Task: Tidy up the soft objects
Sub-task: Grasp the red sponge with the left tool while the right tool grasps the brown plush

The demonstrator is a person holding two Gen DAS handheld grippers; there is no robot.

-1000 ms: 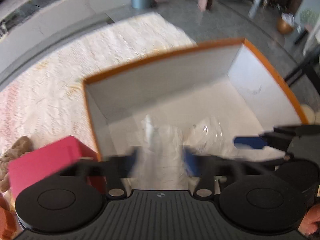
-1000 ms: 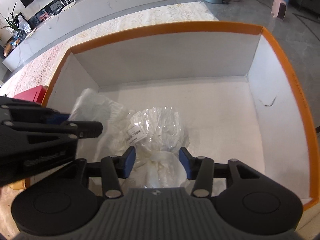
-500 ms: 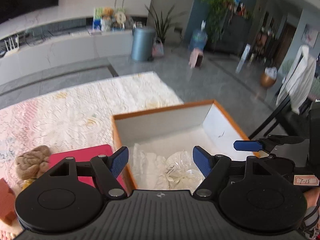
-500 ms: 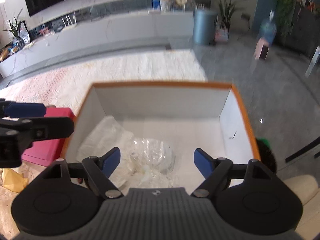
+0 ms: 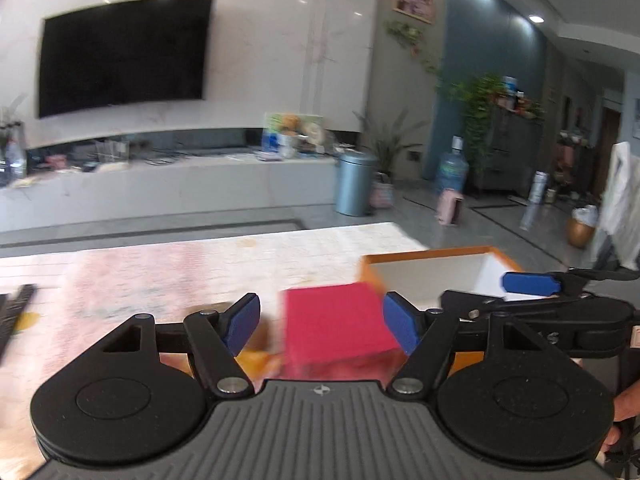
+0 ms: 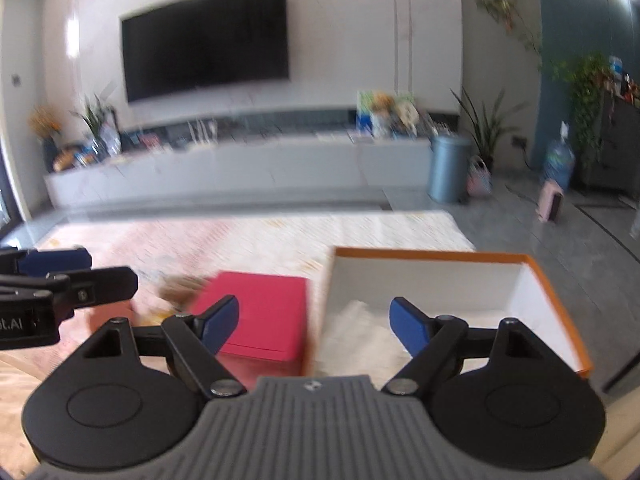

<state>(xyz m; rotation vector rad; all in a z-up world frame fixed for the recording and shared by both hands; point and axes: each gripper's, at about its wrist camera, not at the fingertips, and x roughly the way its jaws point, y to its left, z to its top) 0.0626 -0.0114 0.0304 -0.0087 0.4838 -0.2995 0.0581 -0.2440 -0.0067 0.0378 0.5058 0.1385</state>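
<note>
An orange-rimmed white box (image 6: 556, 292) stands on the patterned rug, with white soft wrapped items (image 6: 360, 320) inside at its left. It also shows in the left wrist view (image 5: 436, 258). My left gripper (image 5: 322, 326) is open and empty, raised over a red box (image 5: 336, 328). My right gripper (image 6: 314, 322) is open and empty, raised over the gap between the red box (image 6: 260, 312) and the orange box. A brown plush toy (image 6: 180, 286) lies blurred left of the red box.
The pale patterned rug (image 6: 248, 240) spreads ahead. A long low TV console (image 6: 240, 168) and a wall TV (image 6: 204, 40) stand at the back. A blue bin (image 6: 448, 174) and a water jug (image 6: 558, 160) stand on the grey floor at the right.
Both grippers let go of the wrapped items in the orange box, opened, and pulled up and back. The views now tilt up toward the room, and the left gripper swung left over the red box.
</note>
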